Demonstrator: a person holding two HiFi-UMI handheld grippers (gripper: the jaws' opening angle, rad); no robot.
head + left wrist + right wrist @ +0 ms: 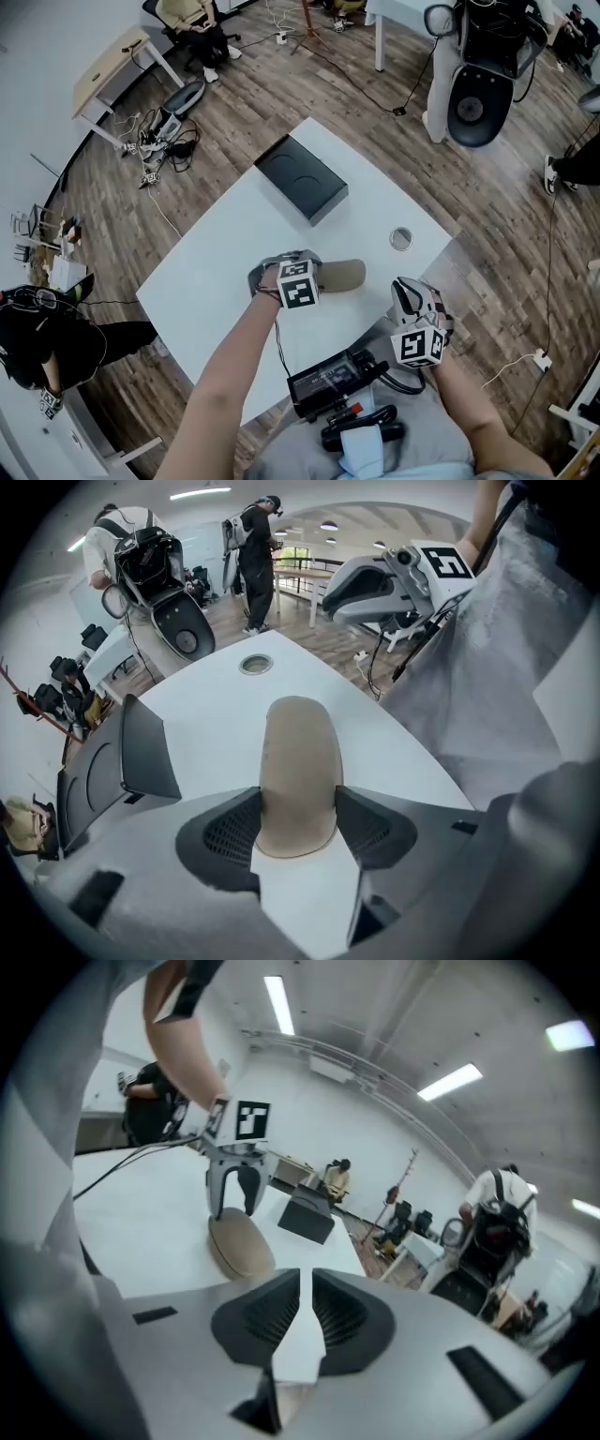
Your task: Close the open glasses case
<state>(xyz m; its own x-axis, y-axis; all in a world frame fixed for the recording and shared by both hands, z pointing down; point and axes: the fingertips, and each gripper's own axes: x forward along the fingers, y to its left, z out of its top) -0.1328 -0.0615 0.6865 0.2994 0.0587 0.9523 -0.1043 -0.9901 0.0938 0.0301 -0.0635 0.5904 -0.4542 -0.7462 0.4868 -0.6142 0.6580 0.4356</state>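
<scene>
A wood-floored workroom, with a white desk [206, 272] set cornerwise under the head view. On it lies the tan glasses case [342, 275], toward the front, well apart from a black box [302, 178] further back and a small round metal ring [400, 238] off to the right. The lid looks already down, and no gap shows along the seam in either gripper view (the far side is hidden). The left claw [298, 822] points steeply down with its jaws pressed on the case's near end, one on each side. The right claw [302, 1312] hangs by the desk's front right edge, its jaws nearly together with nothing between them.

Judging from this, the step in hand is to make sure of the closure. Keep the left grip steady so the case cannot slide. If the lid has not latched, bring the right claw's closed tips flat onto the top near the free end and press straight down — not sideways — before letting go.
</scene>
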